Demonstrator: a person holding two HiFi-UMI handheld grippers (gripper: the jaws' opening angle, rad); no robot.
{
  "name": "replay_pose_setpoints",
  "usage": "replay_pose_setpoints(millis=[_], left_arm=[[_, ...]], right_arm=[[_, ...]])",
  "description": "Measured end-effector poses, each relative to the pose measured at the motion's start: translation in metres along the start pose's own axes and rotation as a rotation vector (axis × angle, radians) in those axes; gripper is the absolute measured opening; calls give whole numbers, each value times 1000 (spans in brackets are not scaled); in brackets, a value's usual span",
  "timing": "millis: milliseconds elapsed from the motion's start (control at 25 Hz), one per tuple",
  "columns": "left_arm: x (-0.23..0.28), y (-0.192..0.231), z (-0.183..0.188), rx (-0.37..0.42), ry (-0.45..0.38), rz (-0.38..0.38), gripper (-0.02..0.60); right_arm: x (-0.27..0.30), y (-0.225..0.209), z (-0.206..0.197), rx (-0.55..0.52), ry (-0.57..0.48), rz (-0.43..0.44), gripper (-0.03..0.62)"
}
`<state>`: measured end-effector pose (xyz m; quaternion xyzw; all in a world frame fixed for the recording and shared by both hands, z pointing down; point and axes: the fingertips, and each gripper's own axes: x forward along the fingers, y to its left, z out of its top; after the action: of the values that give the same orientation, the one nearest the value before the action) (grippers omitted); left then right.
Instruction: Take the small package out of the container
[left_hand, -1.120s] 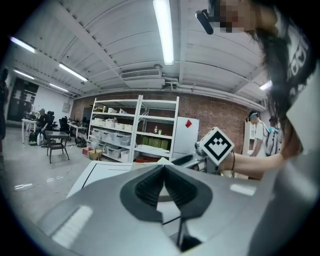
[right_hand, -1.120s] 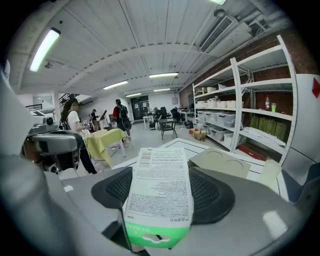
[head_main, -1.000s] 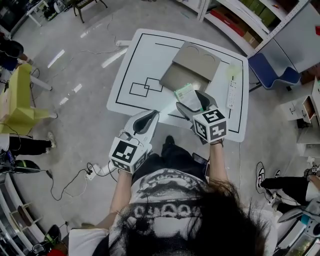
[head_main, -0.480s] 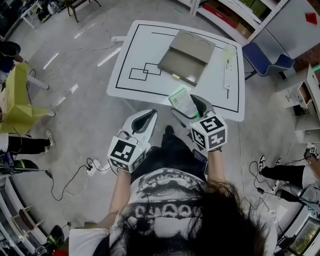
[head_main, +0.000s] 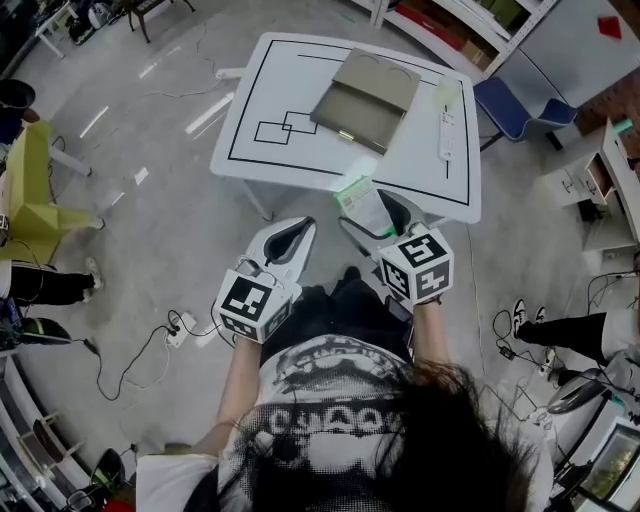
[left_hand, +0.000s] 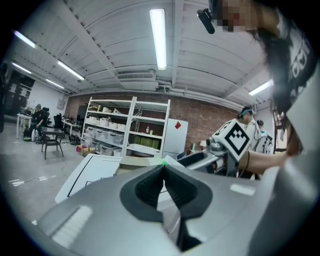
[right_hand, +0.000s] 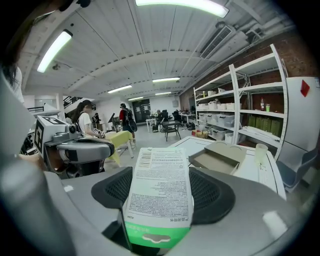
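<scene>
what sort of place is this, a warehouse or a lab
Probably a lab or workshop: white shelving loaded with bins against a brick wall, a table marked with black lines, and a bare concrete floor.

Right gripper (head_main: 369, 209) with small package (head_main: 360, 201) — now off the table (head_main: 290, 85), farther from container (head_main: 365, 95)
</scene>
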<state>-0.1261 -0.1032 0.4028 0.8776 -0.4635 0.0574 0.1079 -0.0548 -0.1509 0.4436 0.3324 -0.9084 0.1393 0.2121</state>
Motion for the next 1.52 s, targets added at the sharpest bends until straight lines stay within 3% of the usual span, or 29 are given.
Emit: replay_pose_setpoints(millis=[280,1040,1520], left_arm=[[-1,-18,3,6,-5,-1,0],[29,-112,-2,12,19,95,0],[40,-142,-5,31,24,132,0]], right_arm=[[-20,2,-2,-12,-15,6,360],[-97,-29,-40,-32,-26,126,360],[-116,-46,-54,-38,-30,155,360]])
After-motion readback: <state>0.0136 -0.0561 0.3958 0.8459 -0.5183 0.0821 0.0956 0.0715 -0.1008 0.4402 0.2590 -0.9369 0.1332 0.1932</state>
